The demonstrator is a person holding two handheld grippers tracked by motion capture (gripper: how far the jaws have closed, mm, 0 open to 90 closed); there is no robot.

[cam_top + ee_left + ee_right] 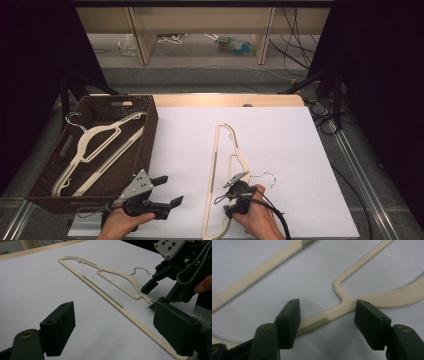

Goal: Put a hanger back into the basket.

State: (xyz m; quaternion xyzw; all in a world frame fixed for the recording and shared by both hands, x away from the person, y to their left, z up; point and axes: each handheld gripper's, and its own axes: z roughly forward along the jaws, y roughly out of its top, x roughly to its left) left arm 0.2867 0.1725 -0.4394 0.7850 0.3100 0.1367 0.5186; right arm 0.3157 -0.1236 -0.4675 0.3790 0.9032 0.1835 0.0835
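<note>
A cream plastic hanger (216,160) with a metal hook (267,176) lies flat on the white table sheet (285,145), running from the middle towards the near edge. My right gripper (226,195) is down over its near part. In the right gripper view its jaws (327,305) straddle the hanger's thin arm (342,307) beside a grey ribbed strip, with gaps at the pads. The left gripper view shows that gripper (153,295) low against the hanger (105,291). My left gripper (169,190) hovers open to the left, with nothing between its pads (60,325).
A dark woven basket (150,127) stands at the table's left edge with cream hangers (95,145) inside. Beyond the far table edge are wooden shelf legs, cables and litter on the floor. Black curtains hang on both sides.
</note>
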